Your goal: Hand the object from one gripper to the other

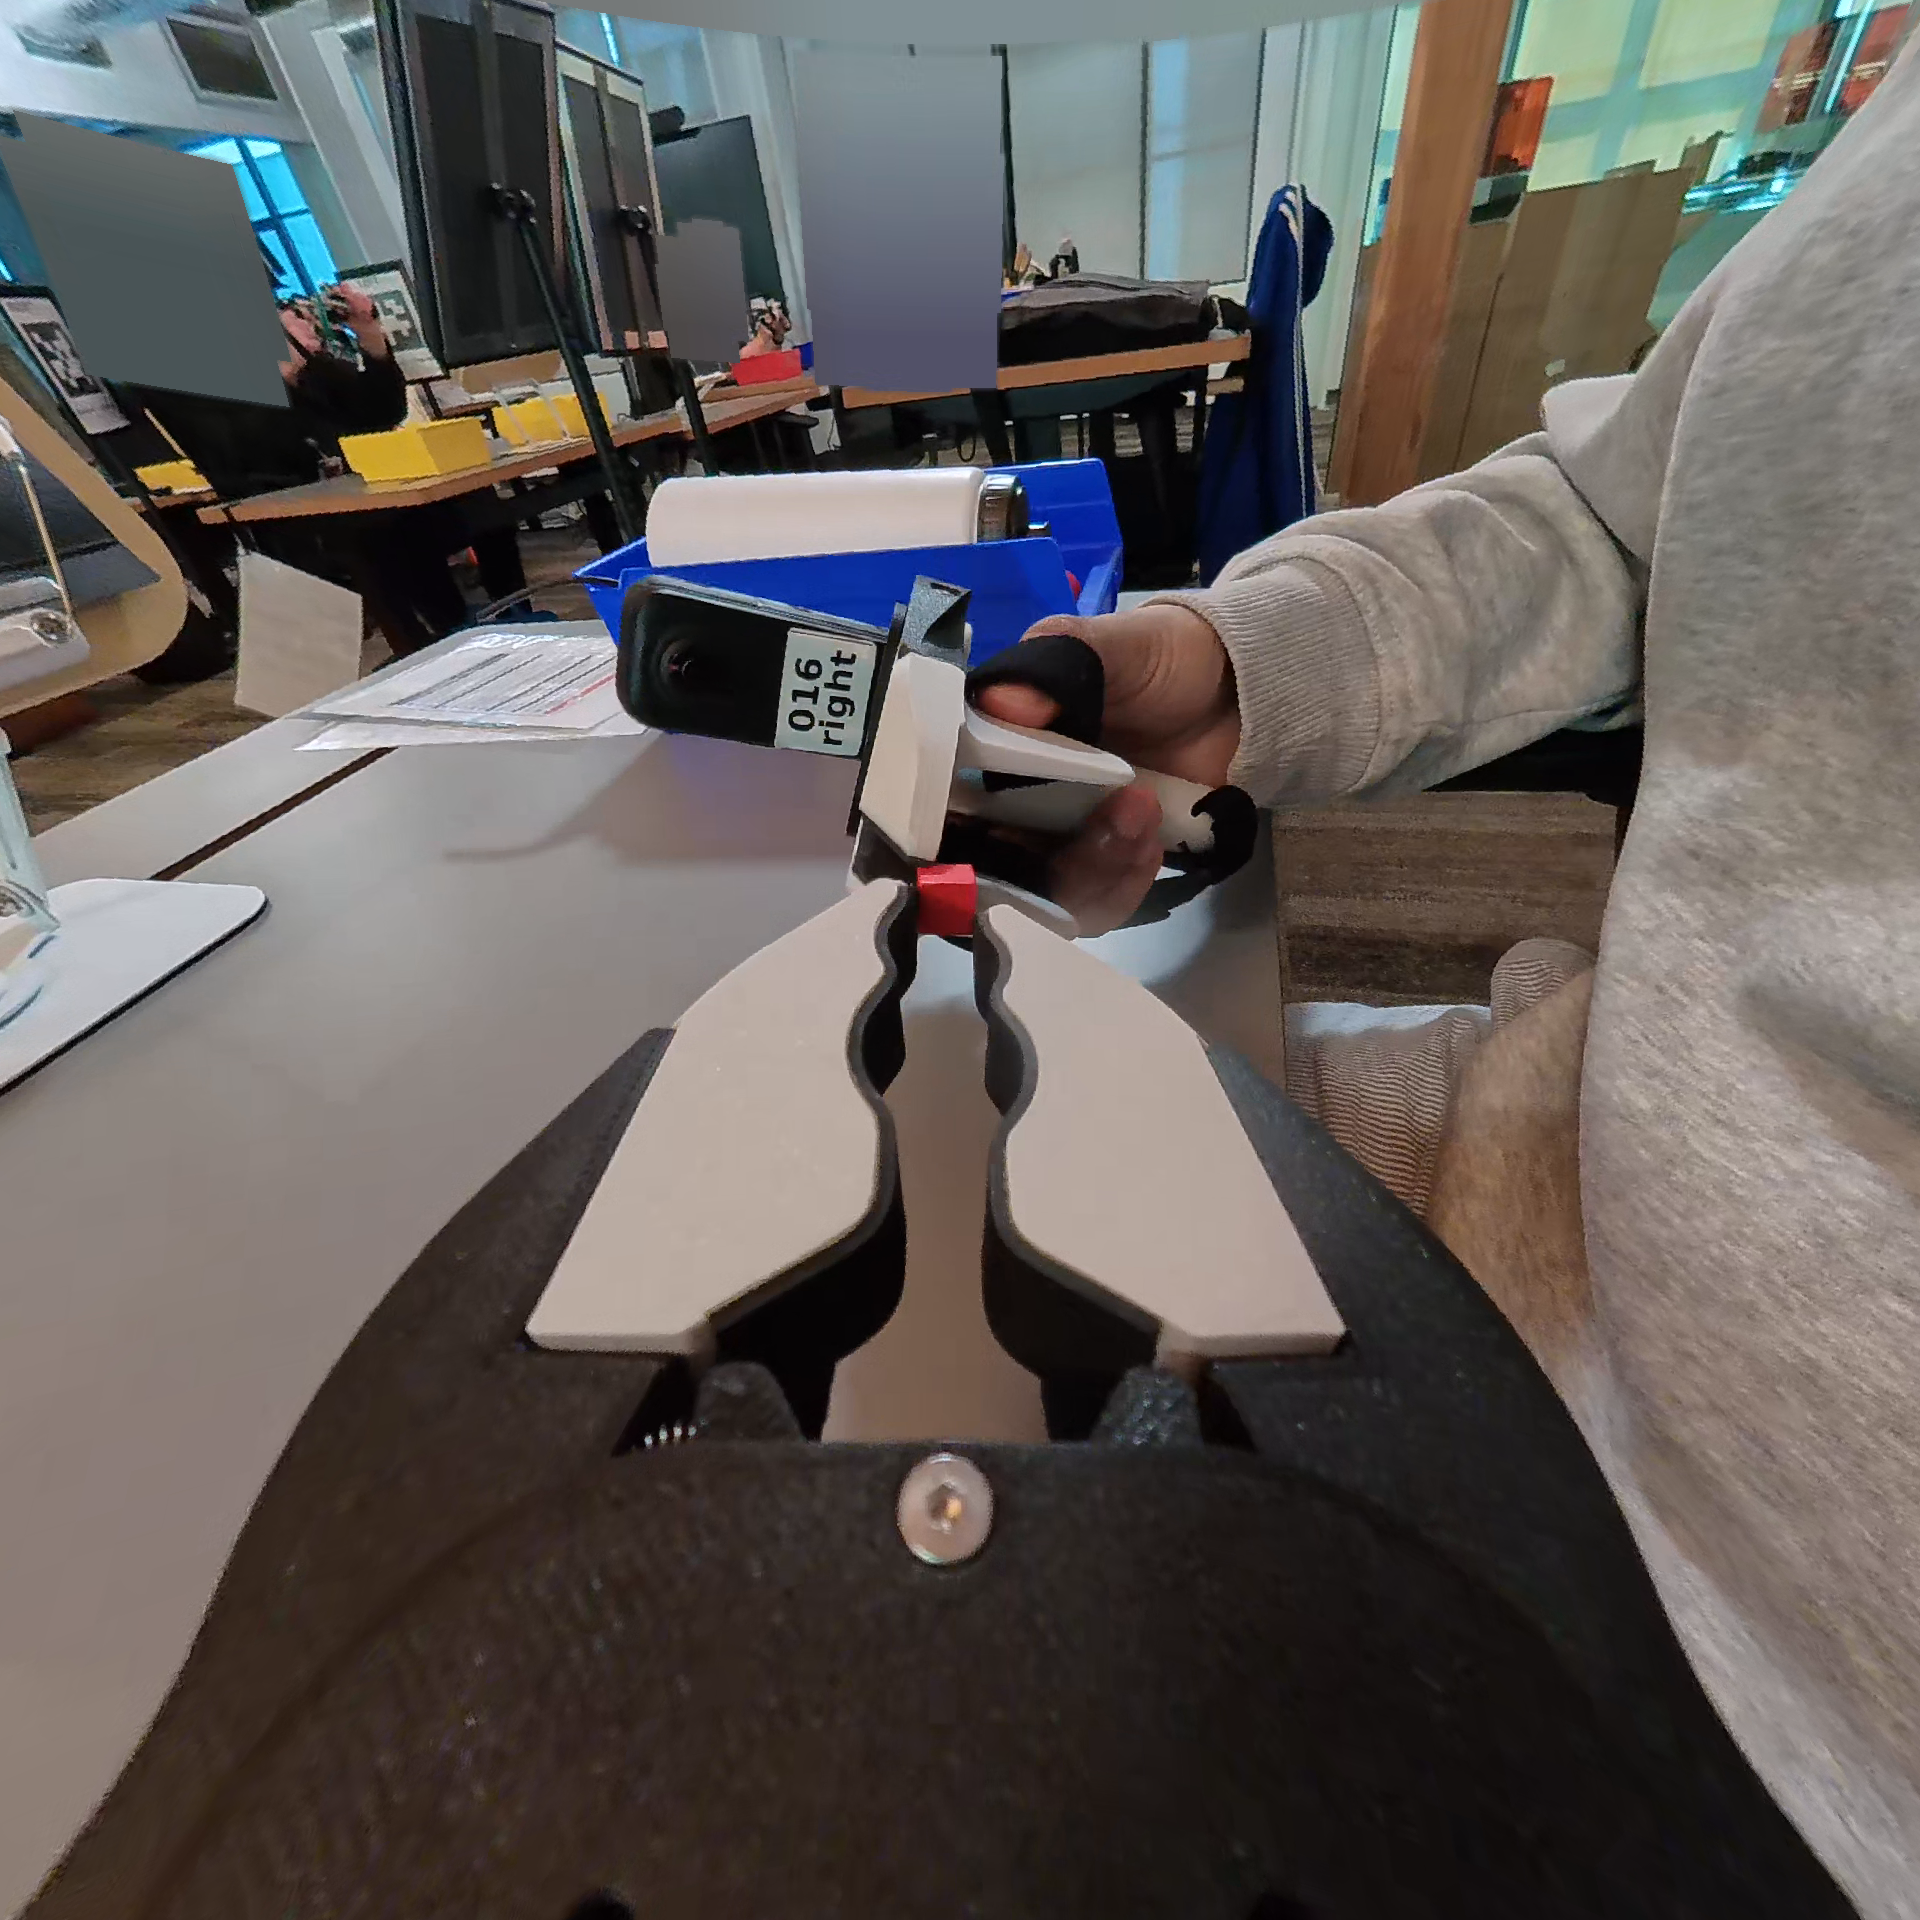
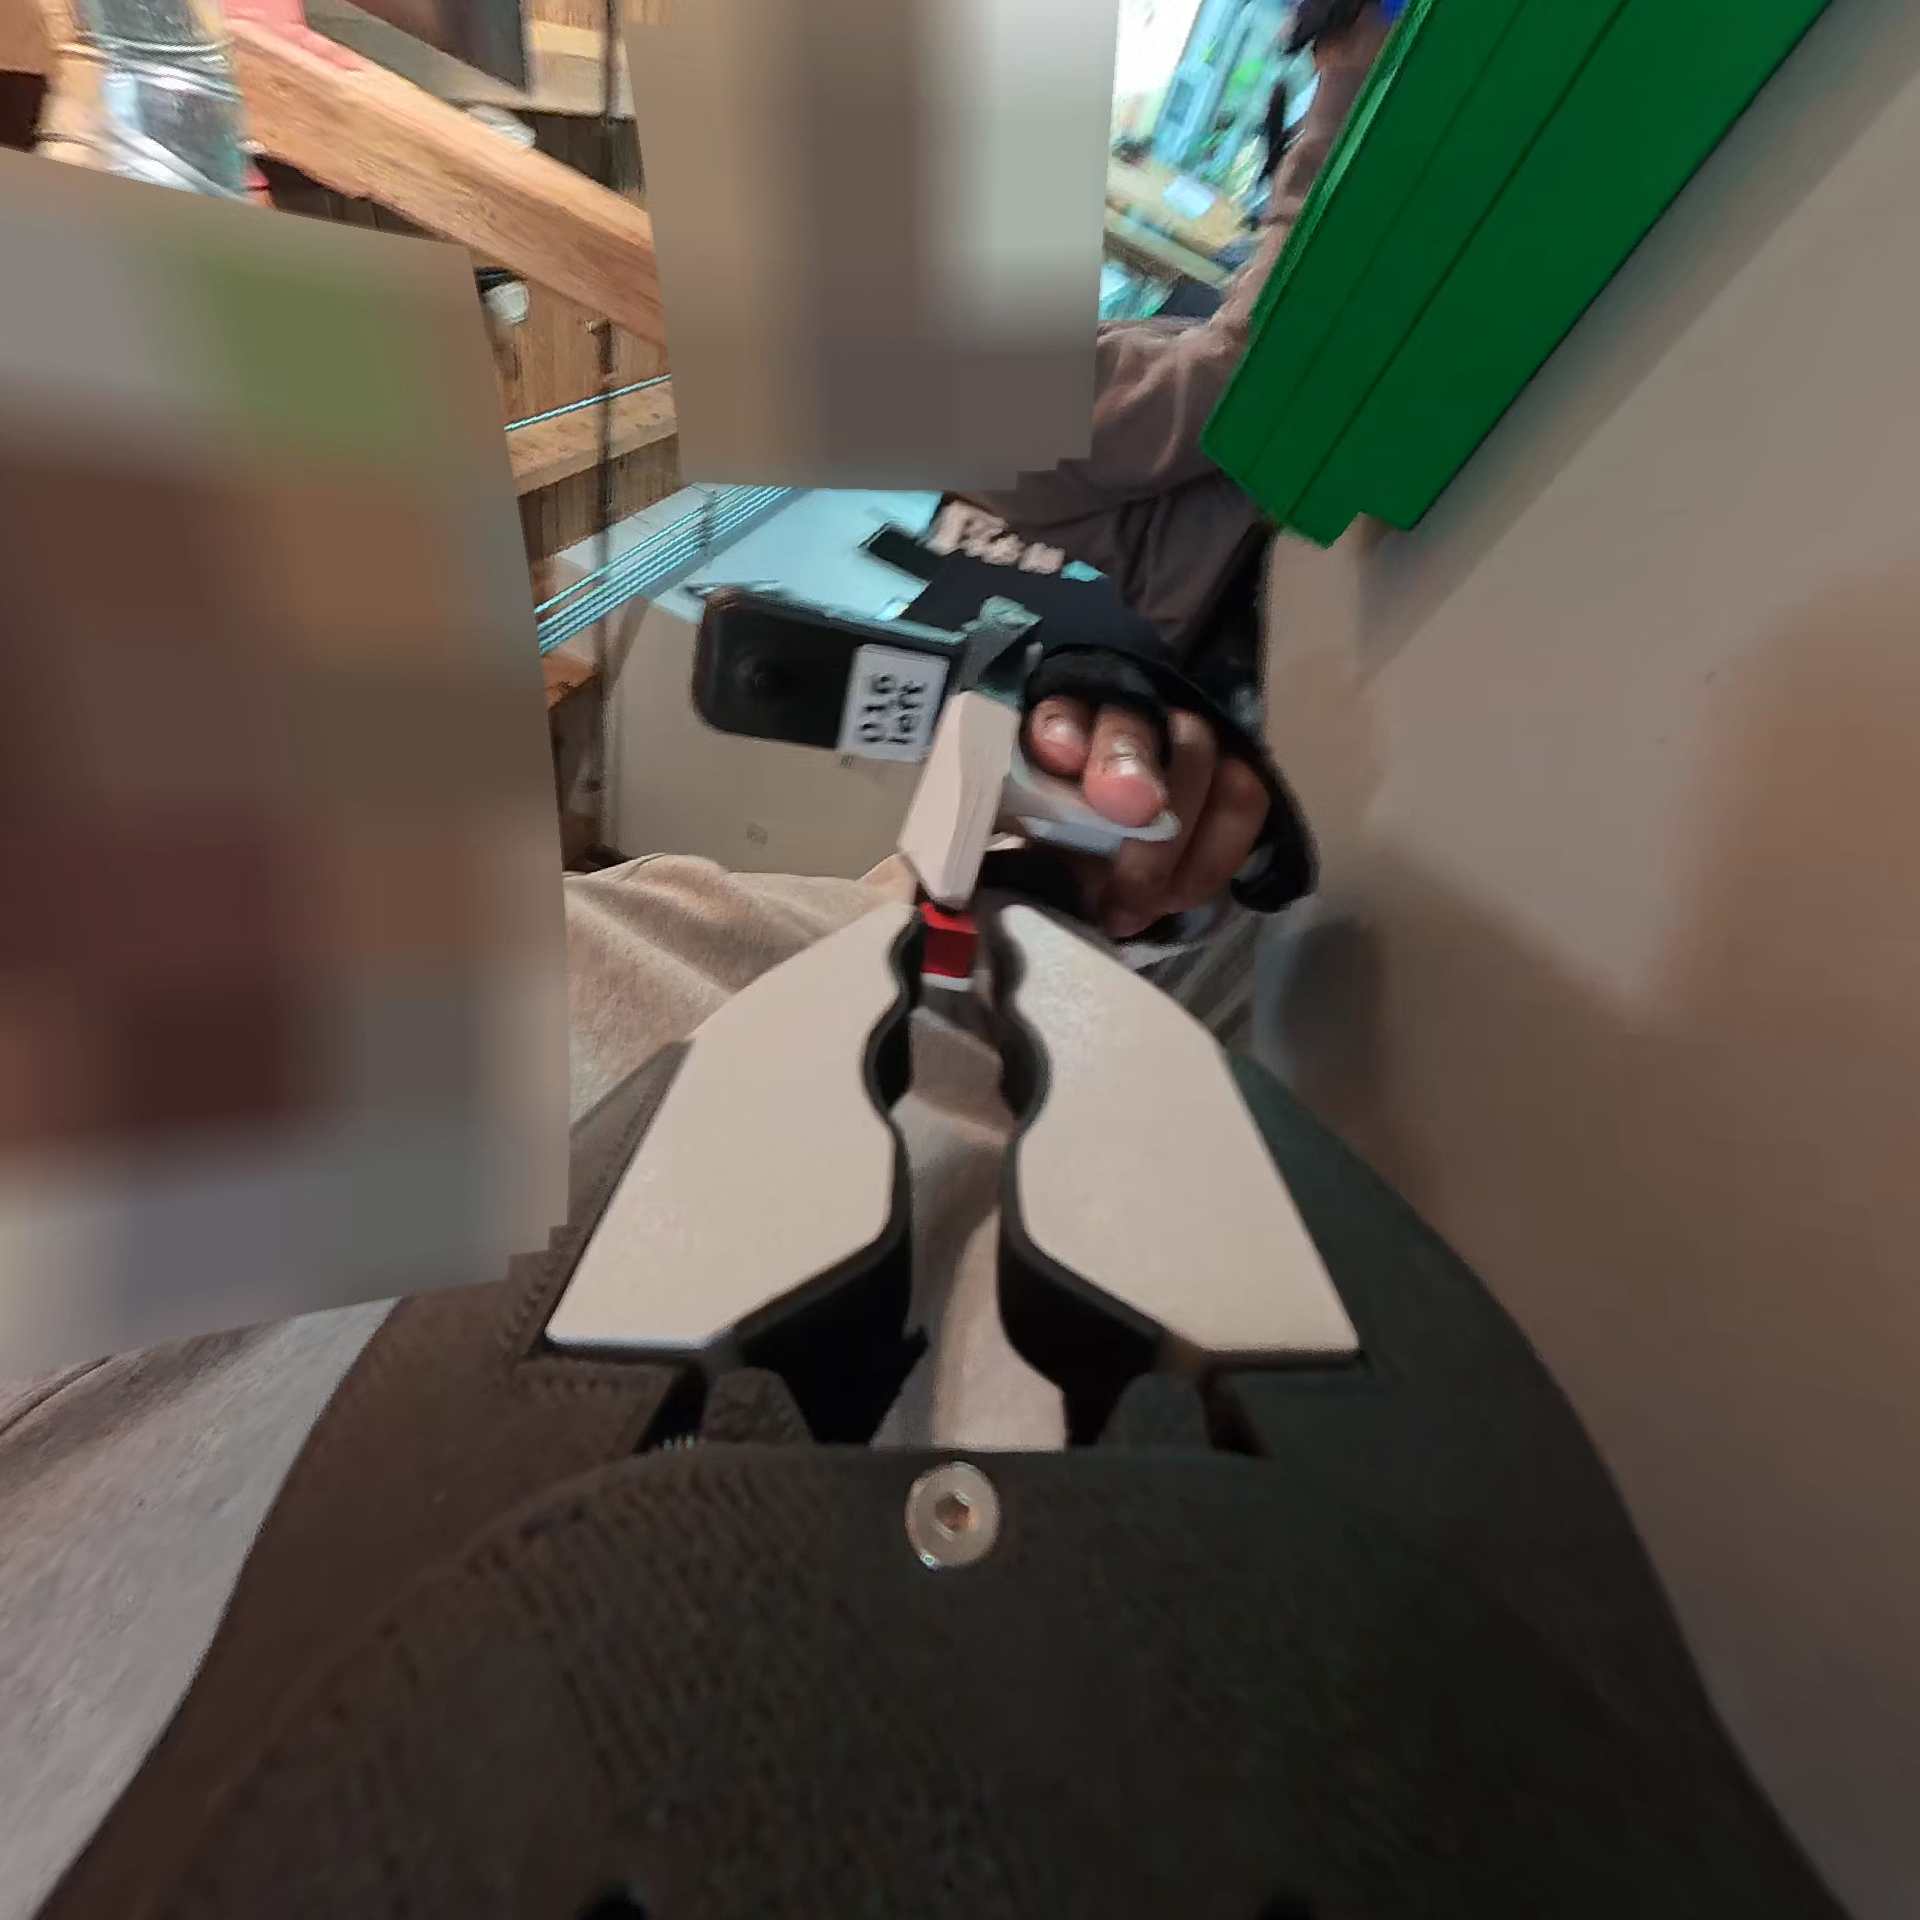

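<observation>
A small red cube (image 1: pixel 945 899) is held in the air above the grey table (image 1: pixel 416 935), at the point where both grippers meet. My left gripper (image 1: pixel 940 906) has its narrow-set fingertips on either side of the cube. My right gripper (image 2: pixel 951 951) also has its tips closed against the cube (image 2: pixel 950 948). In the left wrist view the right gripper (image 1: pixel 914 769) comes in from the right, held by a hand. In the right wrist view the left gripper's finger (image 2: pixel 951 810) comes down onto the cube's top, turned crosswise to mine.
A blue bin (image 1: pixel 862 582) with a white roll (image 1: pixel 821 514) stands at the table's far side, papers (image 1: pixel 488 686) beside it. A white pad (image 1: pixel 114 945) lies at the left. A green bin (image 2: pixel 1475 270) shows in the right wrist view. The person's grey sleeve (image 1: pixel 1455 623) fills the right. Only a small space, under 4 cm, lies between the two pairs of fingers.
</observation>
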`<move>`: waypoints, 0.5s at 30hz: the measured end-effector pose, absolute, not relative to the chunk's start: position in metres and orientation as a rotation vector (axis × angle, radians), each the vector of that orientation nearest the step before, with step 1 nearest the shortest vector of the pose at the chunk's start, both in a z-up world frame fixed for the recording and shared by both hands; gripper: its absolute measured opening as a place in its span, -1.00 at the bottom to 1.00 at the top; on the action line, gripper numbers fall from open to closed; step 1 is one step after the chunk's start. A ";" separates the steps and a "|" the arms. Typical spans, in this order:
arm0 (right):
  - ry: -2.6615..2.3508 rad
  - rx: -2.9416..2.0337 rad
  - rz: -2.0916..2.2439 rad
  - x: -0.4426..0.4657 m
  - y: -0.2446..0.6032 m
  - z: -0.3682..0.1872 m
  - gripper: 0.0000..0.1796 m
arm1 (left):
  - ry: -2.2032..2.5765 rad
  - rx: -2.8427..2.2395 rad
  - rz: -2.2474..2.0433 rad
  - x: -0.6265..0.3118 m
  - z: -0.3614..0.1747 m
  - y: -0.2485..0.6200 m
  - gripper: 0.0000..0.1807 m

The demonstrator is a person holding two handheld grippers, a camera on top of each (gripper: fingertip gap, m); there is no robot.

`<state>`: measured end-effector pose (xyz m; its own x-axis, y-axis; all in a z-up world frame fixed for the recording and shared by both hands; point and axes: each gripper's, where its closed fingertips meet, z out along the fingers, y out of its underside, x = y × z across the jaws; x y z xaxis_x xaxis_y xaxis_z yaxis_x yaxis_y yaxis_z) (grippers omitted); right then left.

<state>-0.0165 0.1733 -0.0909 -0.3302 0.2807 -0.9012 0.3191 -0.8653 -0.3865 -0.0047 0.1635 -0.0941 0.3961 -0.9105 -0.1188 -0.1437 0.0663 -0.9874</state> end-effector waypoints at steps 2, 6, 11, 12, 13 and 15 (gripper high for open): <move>0.816 1.924 -2.389 -0.019 0.182 -0.100 -0.67 | 1.010 -1.428 -0.755 -0.007 -0.095 0.168 -0.88; 0.985 2.235 -2.215 -0.018 0.195 -0.126 -0.64 | 1.015 -1.549 -0.598 -0.014 -0.111 0.182 -0.88; 1.343 2.495 -2.000 -0.017 0.198 -0.133 -0.72 | 1.121 -1.623 -0.346 -0.015 -0.133 0.188 -0.88; 1.359 2.506 -1.994 -0.017 0.198 -0.132 -0.72 | 1.148 -1.626 -0.301 -0.015 -0.136 0.188 -0.88; 1.365 2.508 -1.986 -0.018 0.197 -0.132 -0.71 | 1.171 -1.622 -0.262 -0.014 -0.138 0.188 -0.88; 1.367 2.503 -1.957 -0.018 0.194 -0.136 -0.72 | 1.204 -1.617 -0.209 -0.012 -0.142 0.186 -0.88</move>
<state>-0.0179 0.1940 -0.1363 0.0712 0.7343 -0.6751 0.3810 -0.6455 -0.6619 -0.0117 0.1865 -0.1417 0.4762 -0.7751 -0.4153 -0.5902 0.0684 -0.8044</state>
